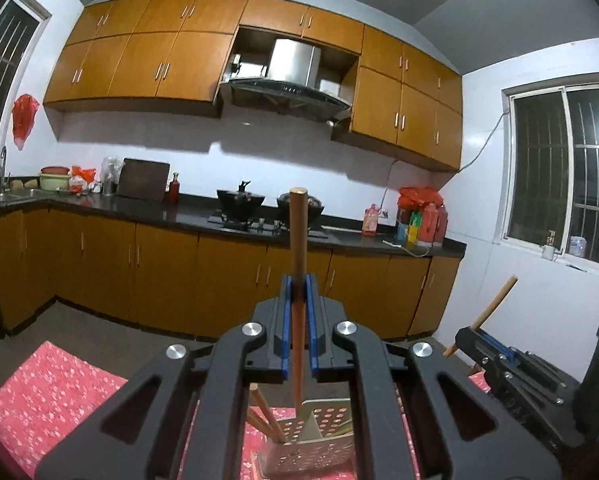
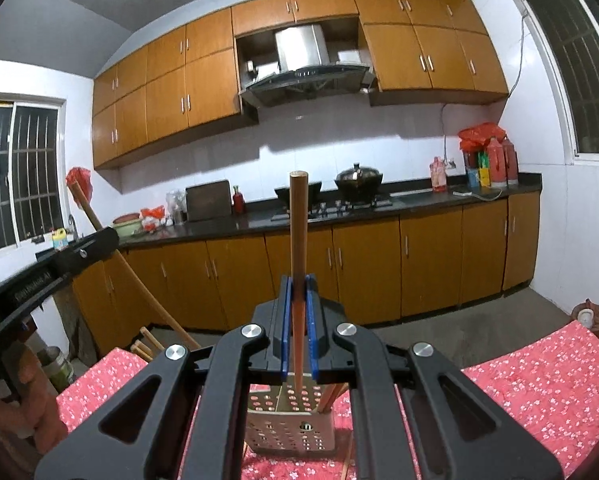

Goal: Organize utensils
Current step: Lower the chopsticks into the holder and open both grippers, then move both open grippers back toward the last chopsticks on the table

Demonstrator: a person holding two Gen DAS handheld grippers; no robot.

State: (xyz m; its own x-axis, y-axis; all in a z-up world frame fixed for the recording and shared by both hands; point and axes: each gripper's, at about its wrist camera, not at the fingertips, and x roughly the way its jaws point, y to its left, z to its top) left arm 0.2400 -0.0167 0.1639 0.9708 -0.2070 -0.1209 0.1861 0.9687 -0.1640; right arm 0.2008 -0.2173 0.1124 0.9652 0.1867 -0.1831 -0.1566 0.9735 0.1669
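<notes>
While the perforated metal holder [image 2: 291, 420] stands on the pink floral cloth [image 2: 539, 372] just below both sets of jaws, each gripper has a wooden chopstick pinned upright. The left gripper [image 1: 298, 292] is clamped on its chopstick [image 1: 298, 232], tip down inside the holder. The right gripper [image 2: 298, 292] squeezes another chopstick [image 2: 298, 224], which also reaches down into the holder.

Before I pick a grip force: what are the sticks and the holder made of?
Each chopstick looks like wood or bamboo: matte tan, darker reddish lower down. The perforated holder looks like brushed stainless steel: grey sheen, punched round holes. Both are judged by look only.
</notes>
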